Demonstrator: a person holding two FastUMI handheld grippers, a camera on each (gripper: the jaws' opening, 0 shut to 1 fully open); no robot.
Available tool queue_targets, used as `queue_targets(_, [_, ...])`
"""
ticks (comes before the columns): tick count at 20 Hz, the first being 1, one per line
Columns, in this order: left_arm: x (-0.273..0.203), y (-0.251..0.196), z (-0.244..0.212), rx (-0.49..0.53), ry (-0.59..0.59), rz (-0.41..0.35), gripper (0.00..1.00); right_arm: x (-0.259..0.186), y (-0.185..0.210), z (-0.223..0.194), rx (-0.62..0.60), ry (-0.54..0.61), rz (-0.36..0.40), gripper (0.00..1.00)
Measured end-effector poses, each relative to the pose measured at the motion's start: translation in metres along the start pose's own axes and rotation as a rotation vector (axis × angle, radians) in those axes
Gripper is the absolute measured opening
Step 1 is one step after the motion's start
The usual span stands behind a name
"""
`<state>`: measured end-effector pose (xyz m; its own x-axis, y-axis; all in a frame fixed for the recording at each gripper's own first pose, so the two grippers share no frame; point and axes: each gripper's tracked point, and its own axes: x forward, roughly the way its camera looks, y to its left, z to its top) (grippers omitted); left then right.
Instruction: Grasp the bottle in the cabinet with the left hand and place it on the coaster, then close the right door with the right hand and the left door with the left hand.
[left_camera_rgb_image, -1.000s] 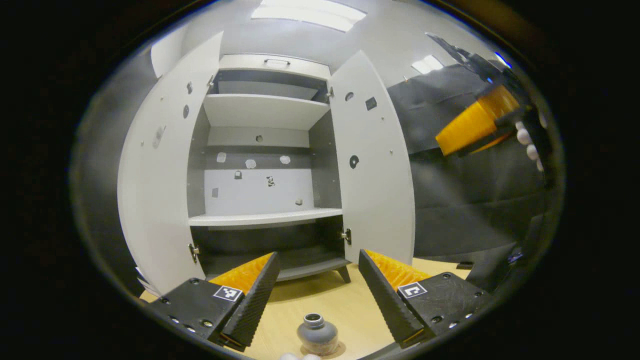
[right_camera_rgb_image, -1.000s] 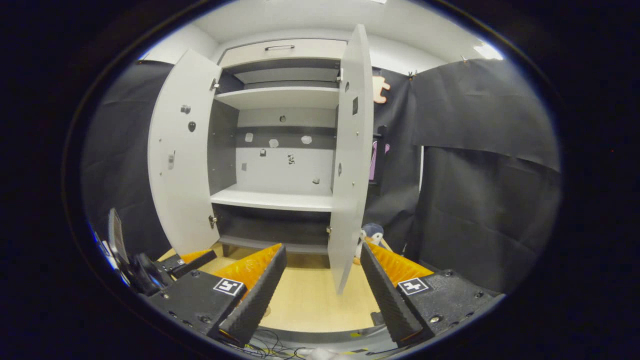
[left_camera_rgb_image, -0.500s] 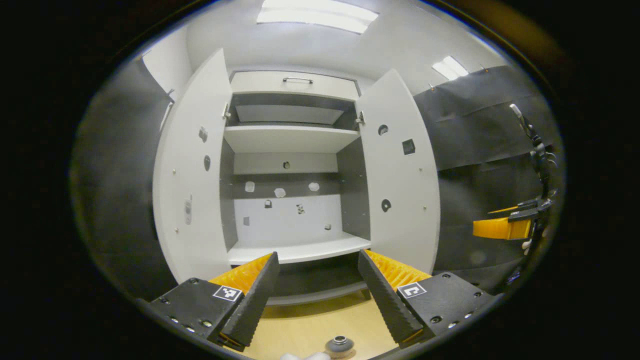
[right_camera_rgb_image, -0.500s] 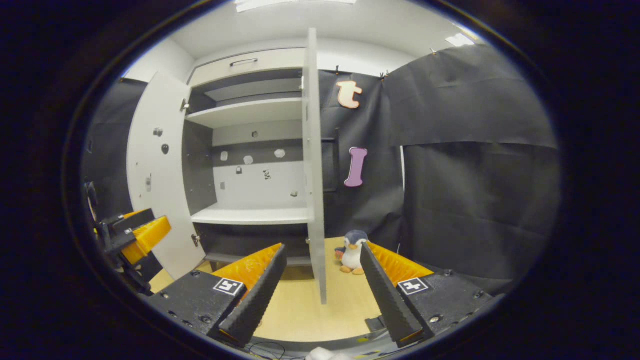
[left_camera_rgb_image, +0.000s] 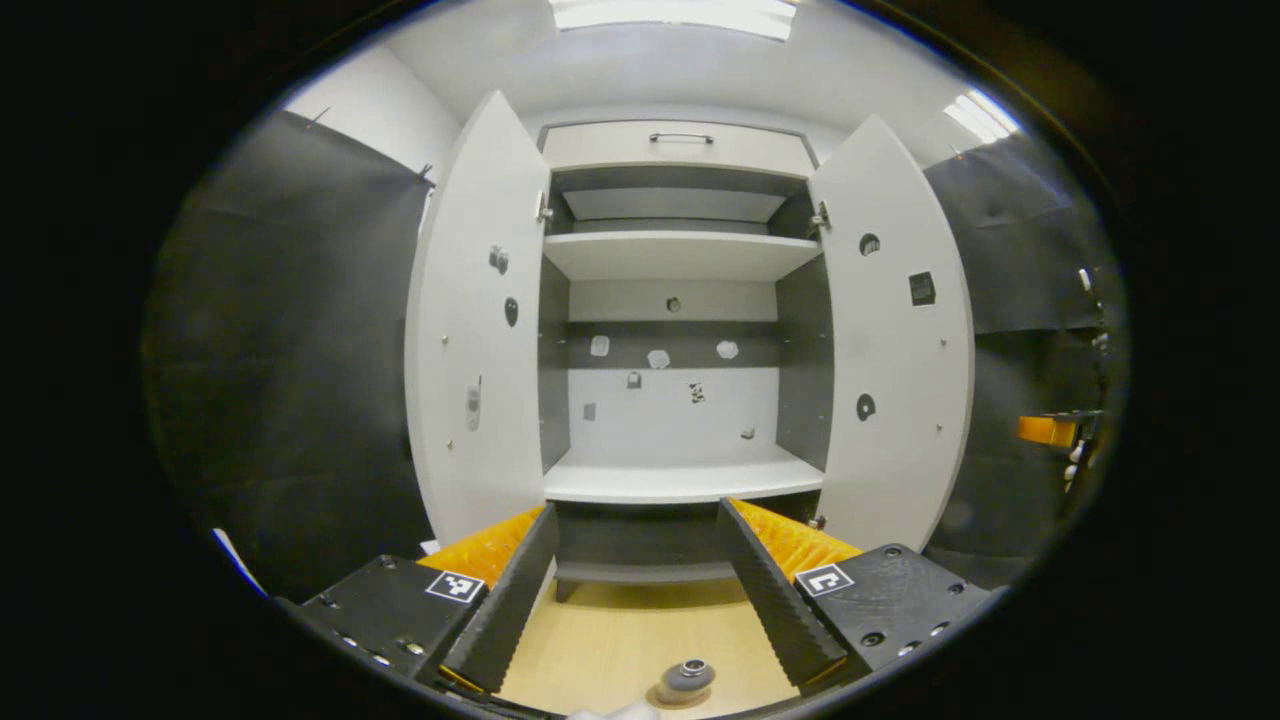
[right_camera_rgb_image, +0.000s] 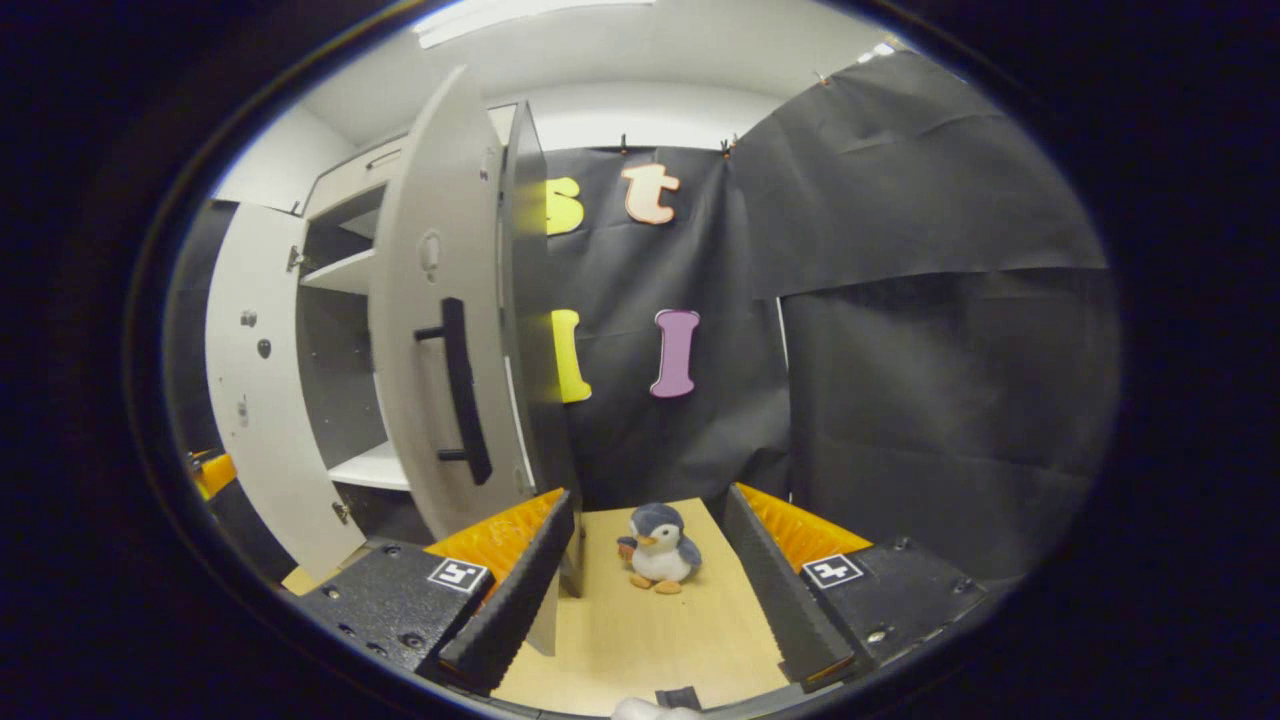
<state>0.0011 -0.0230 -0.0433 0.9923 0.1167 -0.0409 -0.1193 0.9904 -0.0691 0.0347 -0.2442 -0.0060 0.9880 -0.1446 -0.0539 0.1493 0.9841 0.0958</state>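
Your left gripper (left_camera_rgb_image: 632, 585) is sitting at the bottom centre of the left gripper view, its jaws standing apart and gripping nothing; each black finger block is carrying a small square black-and-white marker, whose pattern is spelling no readable word. Below and between those fingers, at the bottom edge, the bottle (left_camera_rgb_image: 686, 678) is standing upright on the coaster (left_camera_rgb_image: 672, 696) on the wooden table (left_camera_rgb_image: 620, 640), its open neck facing up; no label is showing on it. Ahead of you, filling the middle of the frame, the cabinet (left_camera_rgb_image: 675, 150) is standing with both doors swung wide: the left door (left_camera_rgb_image: 470, 330) left of centre, the right door (left_camera_rgb_image: 900, 350) right of centre, bare shelves between them. Small stickers are dotting the door insides and back panel, too small to read. In the right gripper view, your right gripper (right_camera_rgb_image: 648, 585) is occupying the bottom centre, jaws likewise apart and empty. The right door's outer face with its black handle (right_camera_rgb_image: 462, 392) is showing left of centre. A penguin toy (right_camera_rgb_image: 656, 548) is standing on the table between the fingers, farther off.
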Motion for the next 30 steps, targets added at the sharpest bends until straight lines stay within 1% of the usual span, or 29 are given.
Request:
queue_targets(2, [-0.011, 0.001, -0.006, -0.010, 0.014, 0.057, 0.98, 0.027, -0.003, 0.007, -0.017, 0.001, 0.047, 0.99])
queue_targets(5, [-0.027, 0.003, -0.011, -0.002, 0.033, 0.125, 0.97, 0.059, 0.006, 0.017, -0.056, -0.001, 0.122, 0.99])
queue_targets(6, [-0.032, 0.006, -0.011, 0.000, 0.034, 0.148, 0.97, 0.068, 0.014, 0.019, -0.057, -0.001, 0.151, 0.96])
queue_targets(7, [-0.038, 0.009, -0.009, 0.003, 0.031, 0.175, 0.97, 0.076, 0.021, 0.022, -0.055, 0.006, 0.178, 0.99])
queue_targets(8, [-0.042, 0.012, -0.007, 0.006, 0.028, 0.200, 0.96, 0.081, 0.030, 0.023, -0.055, 0.018, 0.209, 0.96])
queue_targets(9, [-0.047, 0.015, -0.005, 0.007, 0.023, 0.218, 0.96, 0.084, 0.037, 0.026, -0.056, 0.022, 0.235, 0.99])
queue_targets(10, [-0.052, 0.016, -0.003, 0.003, 0.017, 0.233, 0.97, 0.087, 0.048, 0.029, -0.060, 0.023, 0.263, 0.99])
queue_targets(12, [-0.058, 0.021, -0.003, -0.007, 0.015, 0.247, 0.97, 0.087, 0.067, 0.036, -0.073, 0.016, 0.314, 0.99])
queue_targets(13, [-0.061, 0.024, -0.003, -0.011, 0.014, 0.253, 0.98, 0.087, 0.076, 0.040, -0.079, 0.009, 0.332, 0.96])
queue_targets(14, [-0.063, 0.028, -0.004, -0.016, 0.013, 0.261, 0.98, 0.087, 0.082, 0.040, -0.093, 0.008, 0.339, 0.99])
queue_targets(15, [-0.066, 0.030, -0.006, -0.020, 0.016, 0.265, 0.98, 0.082, 0.080, 0.041, -0.109, 0.006, 0.330, 0.99])
queue_targets(16, [-0.069, 0.035, -0.008, -0.022, 0.024, 0.272, 0.98, 0.084, 0.081, 0.043, -0.123, -0.001, 0.322, 0.95])
queue_targets(17, [-0.071, 0.039, -0.009, -0.020, 0.025, 0.278, 0.98, 0.084, 0.083, 0.045, -0.134, -0.008, 0.318, 0.97])
queue_targets(18, [-0.072, 0.044, -0.010, -0.016, 0.026, 0.281, 0.98, 0.085, 0.085, 0.044, -0.147, -0.001, 0.316, 0.95])
queue_targets(19, [-0.073, 0.049, -0.010, -0.014, 0.027, 0.281, 0.97, 0.084, 0.088, 0.044, -0.154, 0.008, 0.314, 0.97])
queue_targets(21, [-0.074, 0.060, -0.011, -0.010, 0.031, 0.283, 0.98, 0.083, 0.093, 0.042, -0.149, 0.018, 0.311, 0.97])
queue_targets(23, [-0.073, 0.067, -0.015, -0.009, 0.053, 0.265, 0.98, 0.081, 0.104, 0.040, -0.149, 0.016, 0.307, 0.97])
queue_targets(24, [-0.072, 0.071, -0.016, -0.002, 0.056, 0.260, 0.96, 0.078, 0.113, 0.040, -0.157, 0.012, 0.312, 0.95])
queue_targets(25, [-0.072, 0.076, -0.015, 0.008, 0.056, 0.258, 0.96, 0.079, 0.123, 0.040, -0.160, 0.013, 0.312, 0.97])
queue_targets(27, [-0.071, 0.087, -0.014, 0.024, 0.058, 0.257, 0.96, 0.074, 0.138, 0.034, -0.156, 0.010, 0.298, 0.97])
queue_targets(28, [-0.071, 0.090, -0.013, 0.033, 0.059, 0.252, 0.98, 0.072, 0.144, 0.034, -0.155, 0.001, 0.289, 0.97])
queue_targets(29, [-0.071, 0.094, -0.014, 0.038, 0.064, 0.246, 0.98, 0.071, 0.148, 0.034, -0.155, -0.009, 0.281, 0.96])
queue_targets(30, [-0.073, 0.099, -0.014, 0.041, 0.070, 0.241, 0.98, 0.070, 0.153, 0.033, -0.153, -0.014, 0.275, 0.95])
